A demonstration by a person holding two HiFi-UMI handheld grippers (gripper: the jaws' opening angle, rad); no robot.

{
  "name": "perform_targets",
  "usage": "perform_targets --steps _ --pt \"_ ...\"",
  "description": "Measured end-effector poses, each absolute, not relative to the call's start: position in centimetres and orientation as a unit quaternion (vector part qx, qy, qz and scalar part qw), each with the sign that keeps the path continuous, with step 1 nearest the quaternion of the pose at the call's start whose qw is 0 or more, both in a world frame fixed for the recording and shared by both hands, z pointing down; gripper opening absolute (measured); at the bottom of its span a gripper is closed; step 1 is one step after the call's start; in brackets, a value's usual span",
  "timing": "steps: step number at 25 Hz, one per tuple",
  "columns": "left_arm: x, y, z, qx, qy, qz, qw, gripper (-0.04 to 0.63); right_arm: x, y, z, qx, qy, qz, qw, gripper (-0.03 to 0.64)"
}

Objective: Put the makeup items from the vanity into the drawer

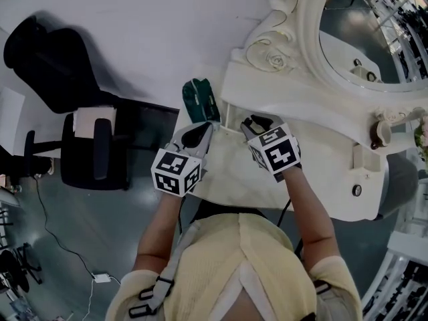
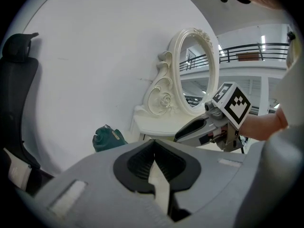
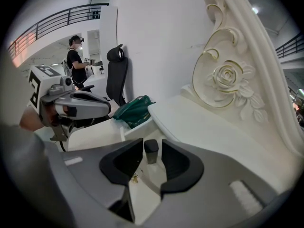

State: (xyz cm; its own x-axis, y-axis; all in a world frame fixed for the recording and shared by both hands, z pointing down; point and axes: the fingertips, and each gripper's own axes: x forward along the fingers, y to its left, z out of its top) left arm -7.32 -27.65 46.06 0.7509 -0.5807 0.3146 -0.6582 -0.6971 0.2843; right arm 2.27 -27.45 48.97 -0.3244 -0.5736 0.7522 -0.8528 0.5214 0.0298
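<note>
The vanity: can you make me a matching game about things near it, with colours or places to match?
Things:
1 bag
2 chair
3 mirror frame
4 small dark item

Matches:
A white, with a carved rose
B between the open jaws of the right gripper
C green
D black, on the floor beside the vanity

Pairs: 1-C, 2-D, 3-A, 4-B

I observe a white wall (image 1: pixel 154 39) behind the white vanity (image 1: pixel 334 162) and its ornate oval mirror (image 1: pixel 364 42), a black office chair (image 1: pixel 93 156) on the dark grey floor (image 1: pixel 100 239), and a railed gallery (image 2: pixel 251 46).
</note>
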Motion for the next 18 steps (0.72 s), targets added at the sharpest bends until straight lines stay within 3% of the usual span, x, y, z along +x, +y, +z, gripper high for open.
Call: perform_targets --steps 9,18 --pt "-5.4 -27.9 43.7 0.933 -0.302 0.089 0.176 0.002 3.5 -26.6 44.8 0.502 -0.8 0.151 0.29 0.137" --pt "1.1 -25.1 41.8 0.957 -0.233 0.098 0.144 0.002 9.4 -23.0 41.6 0.558 -0.788 0.144 0.216 0.147"
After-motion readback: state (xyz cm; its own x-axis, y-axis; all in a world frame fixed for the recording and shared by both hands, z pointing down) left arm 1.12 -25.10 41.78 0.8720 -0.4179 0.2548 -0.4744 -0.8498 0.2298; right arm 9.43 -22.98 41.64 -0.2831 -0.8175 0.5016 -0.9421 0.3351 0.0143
